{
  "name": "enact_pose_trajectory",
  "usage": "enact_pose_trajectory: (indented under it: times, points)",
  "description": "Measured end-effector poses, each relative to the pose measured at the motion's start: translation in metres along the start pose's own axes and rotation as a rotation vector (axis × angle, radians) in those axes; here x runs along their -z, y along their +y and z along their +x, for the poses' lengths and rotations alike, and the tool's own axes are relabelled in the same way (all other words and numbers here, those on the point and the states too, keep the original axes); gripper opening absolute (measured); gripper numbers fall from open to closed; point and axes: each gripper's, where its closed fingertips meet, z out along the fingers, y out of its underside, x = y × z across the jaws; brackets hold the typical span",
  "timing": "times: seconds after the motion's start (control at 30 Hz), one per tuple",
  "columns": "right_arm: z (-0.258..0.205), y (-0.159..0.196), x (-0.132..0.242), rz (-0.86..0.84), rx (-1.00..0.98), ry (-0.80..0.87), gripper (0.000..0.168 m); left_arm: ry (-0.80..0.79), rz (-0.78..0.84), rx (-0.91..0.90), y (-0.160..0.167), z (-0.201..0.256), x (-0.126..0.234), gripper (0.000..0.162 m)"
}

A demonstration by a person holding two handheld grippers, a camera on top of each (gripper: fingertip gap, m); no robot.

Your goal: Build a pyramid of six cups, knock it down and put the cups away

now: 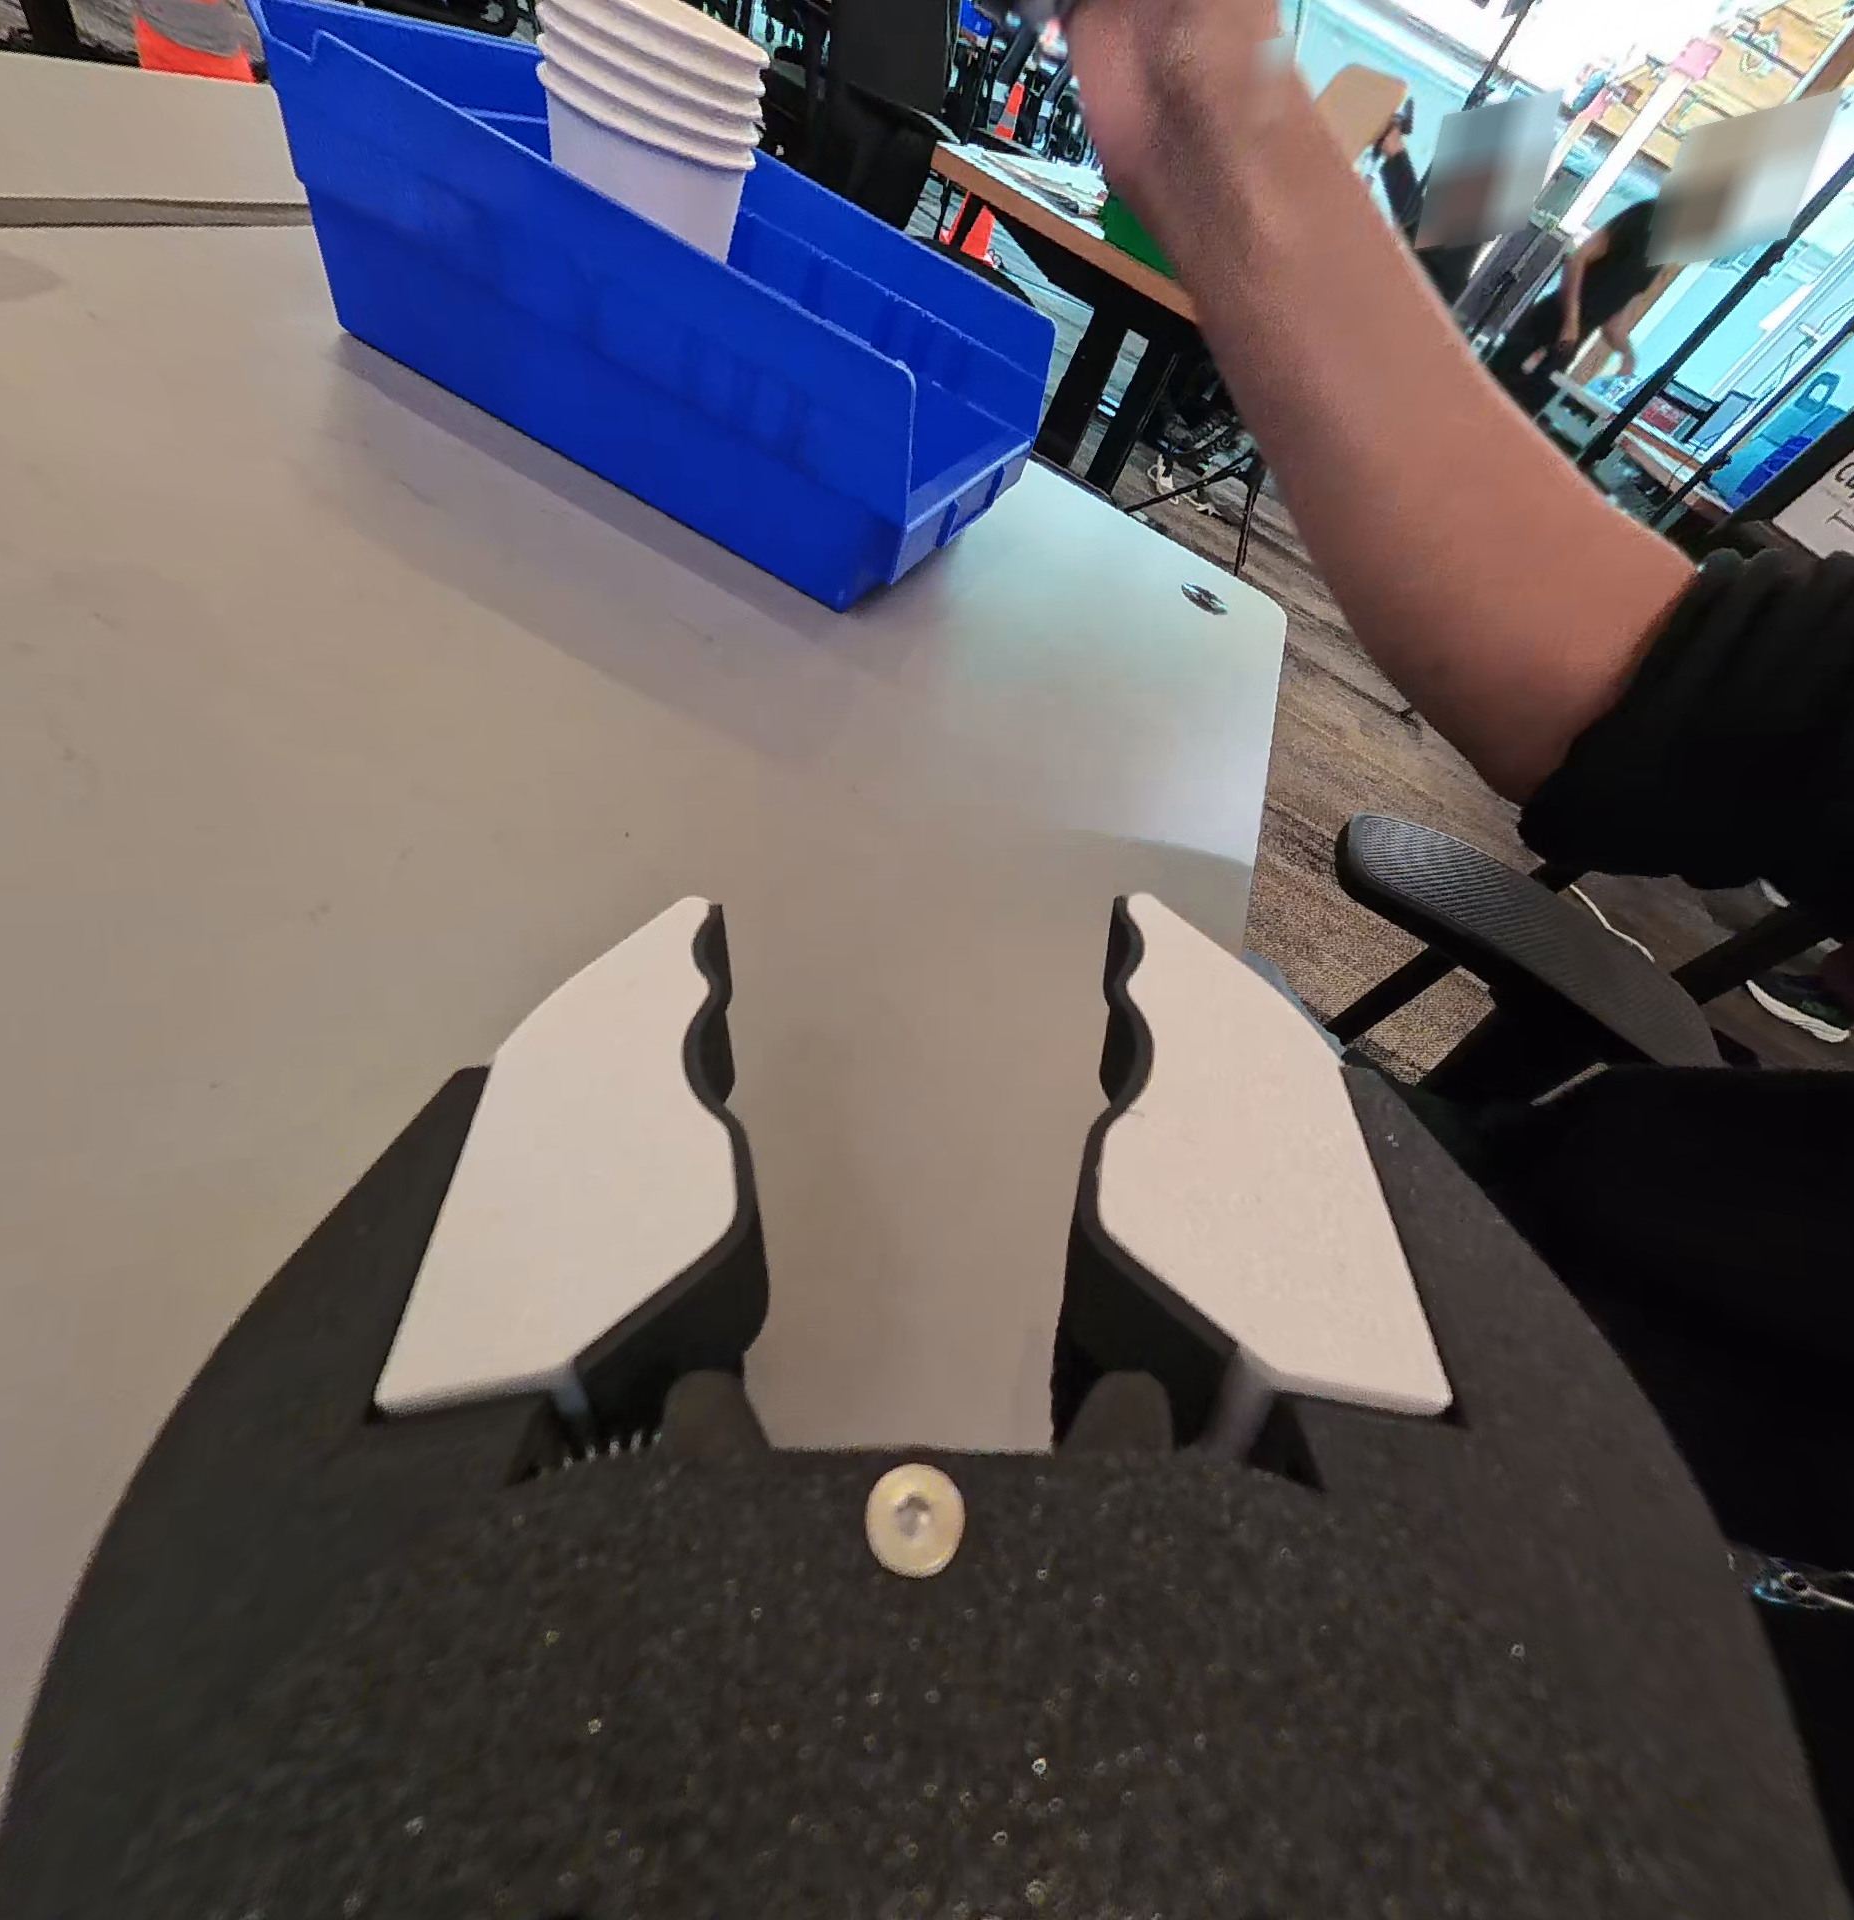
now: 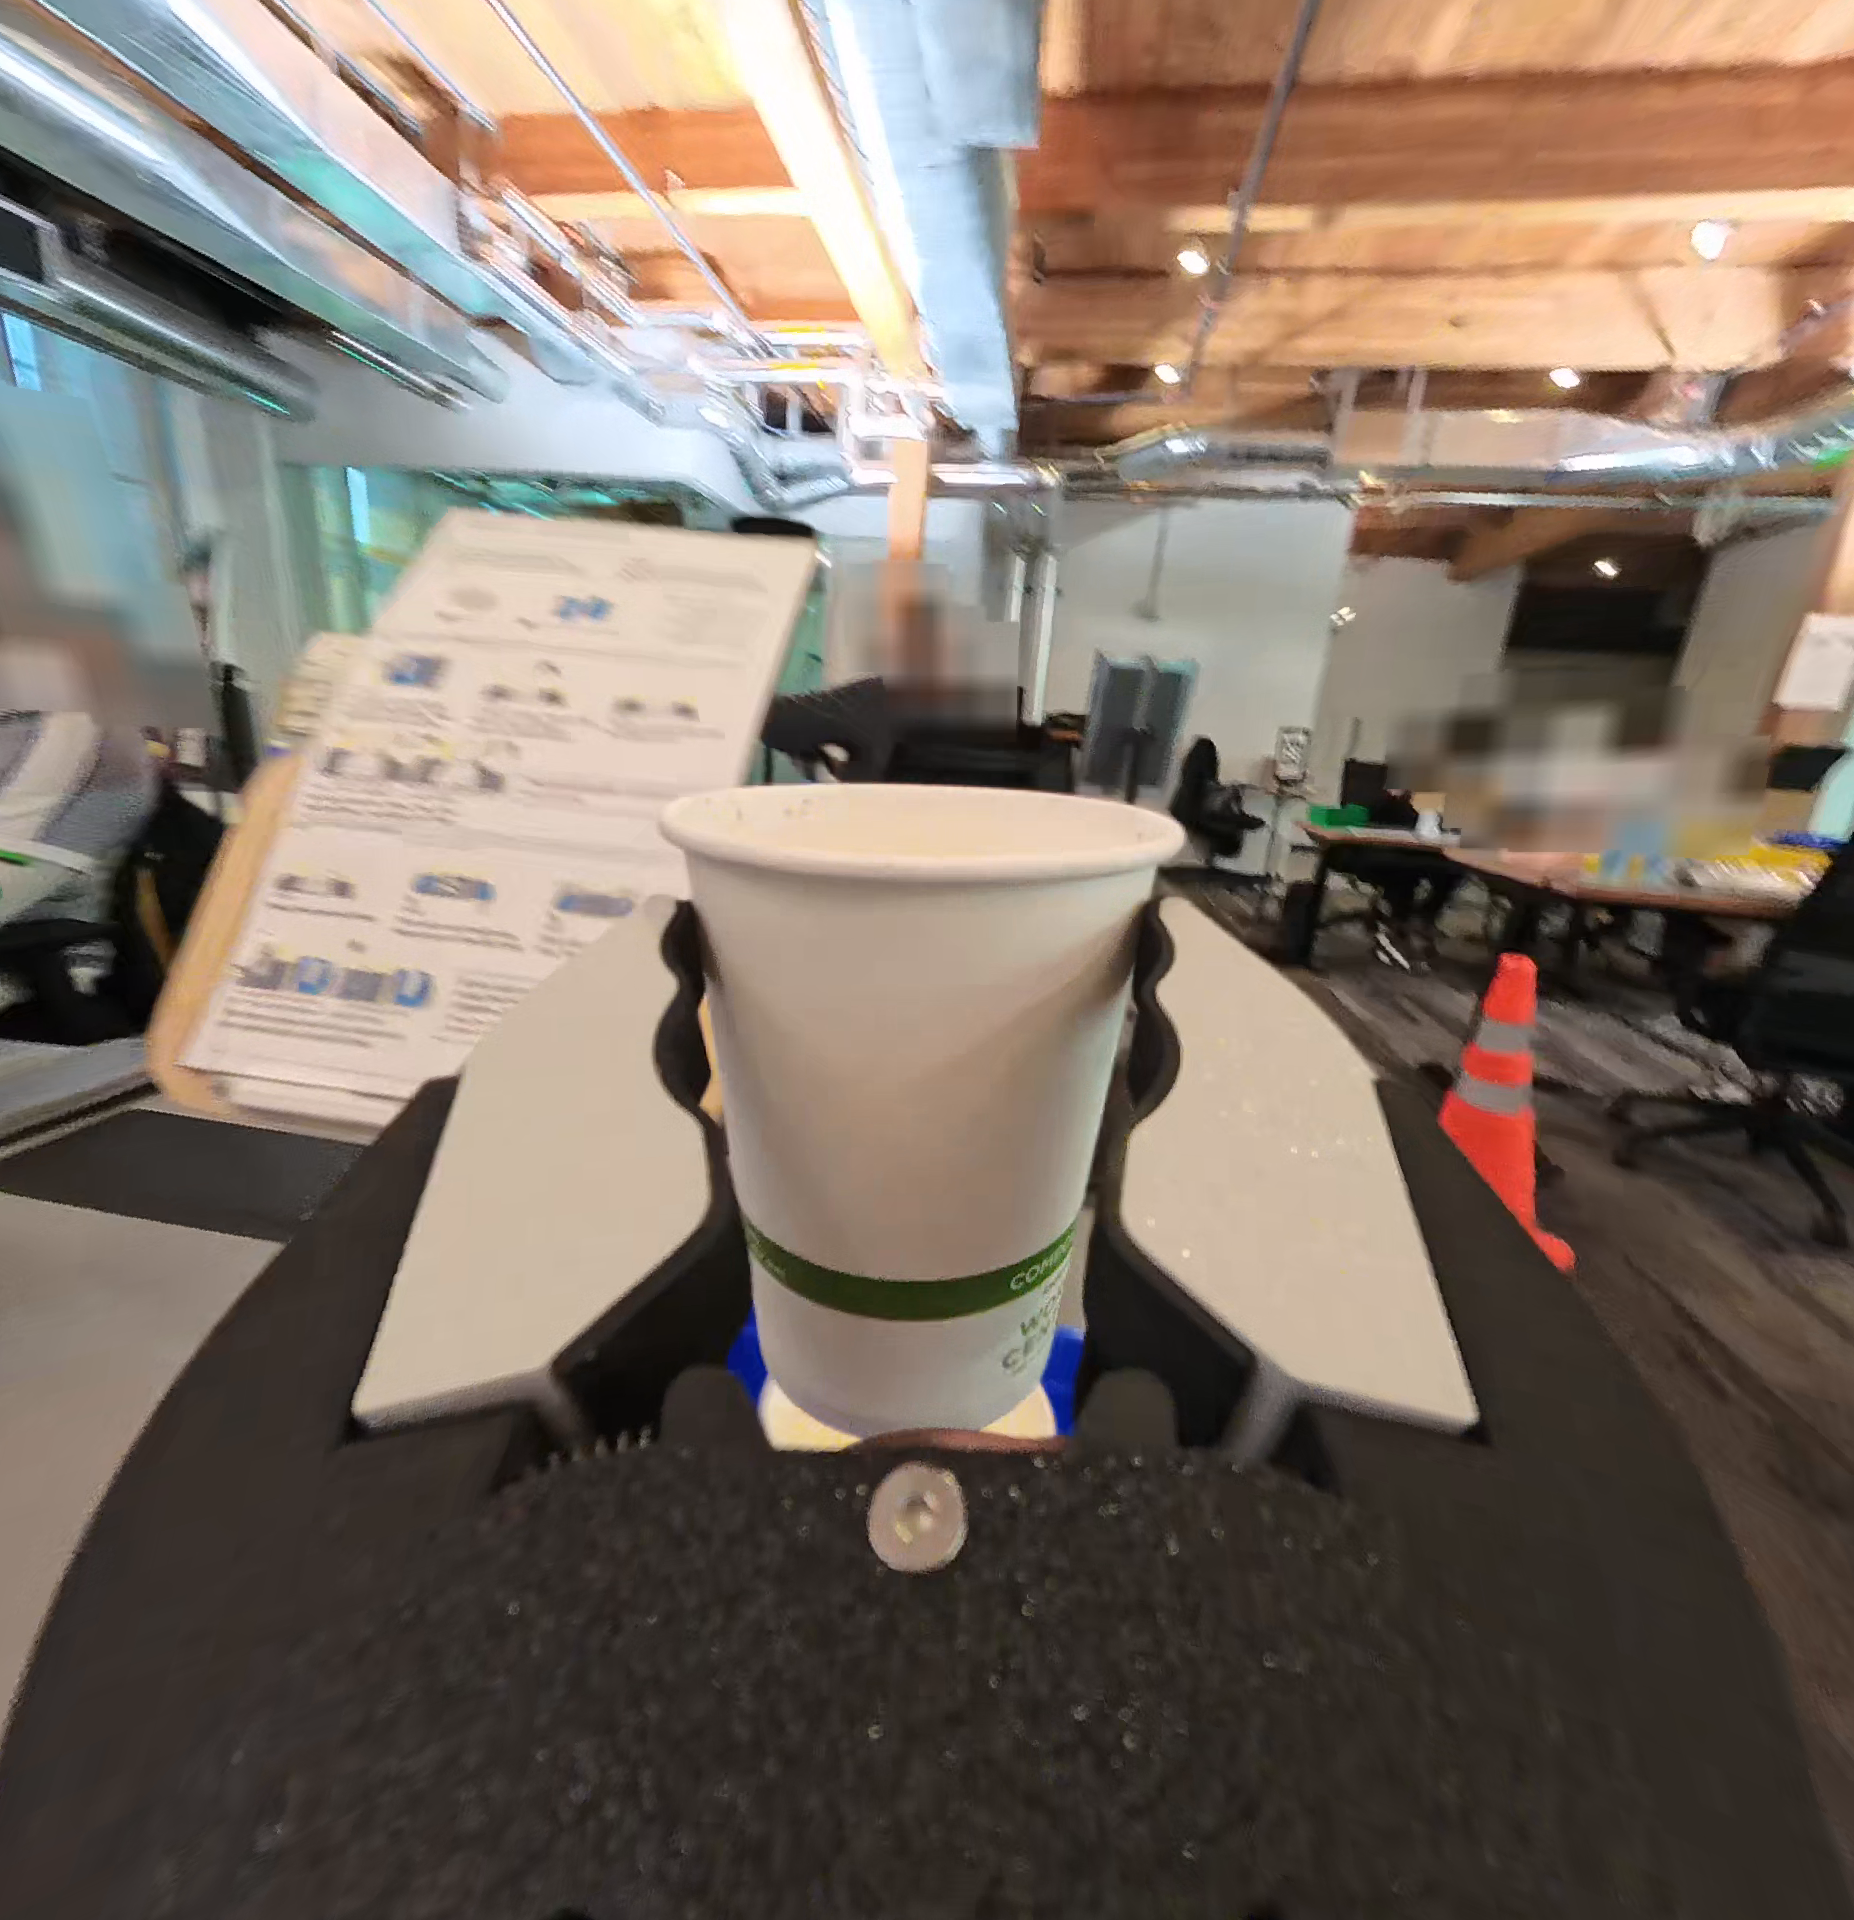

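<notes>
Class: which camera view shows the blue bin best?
The left wrist view: the whole blue bin sits on the table, holding stacked cups. The right wrist view shows only blue slivers beneath the held cup.

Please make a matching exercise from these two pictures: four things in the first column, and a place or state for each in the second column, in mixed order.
1. left gripper
2. right gripper
3. stack of cups
4. orange cone

a. stands in the blue bin
b. stands on the floor
c. open, above the grey table
d. shut on a single white cup

Pairs: 1-c, 2-d, 3-a, 4-b
</notes>
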Motion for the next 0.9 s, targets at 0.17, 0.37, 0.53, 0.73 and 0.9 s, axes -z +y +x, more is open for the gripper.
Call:
enact_pose_trajectory:
  times: [0.17,0.37,0.53,0.73,0.9]
  points:
    - [0.020,0.066,-0.016,-0.062,-0.085,0.044,0.078,-0.005,-0.009,-0.003,0.001,-0.002,-0.002,0.069]
    - [0.015,0.120,-0.034,-0.256,-0.069,0.069,0.080,-0.005,-0.023,0.007,0.004,-0.006,-0.005,0.069]
    - [0.009,0.161,-0.023,-0.432,-0.067,0.078,0.080,-0.003,-0.031,0.004,0.007,-0.006,-0.005,0.070]
    - [0.002,0.181,-0.001,-0.613,-0.104,0.027,0.081,0.005,-0.039,-0.002,0.008,-0.003,-0.007,0.070]
    - [0.006,0.178,0.021,-0.726,-0.094,-0.023,0.094,-0.011,-0.031,-0.012,0.006,-0.003,-0.006,0.070]
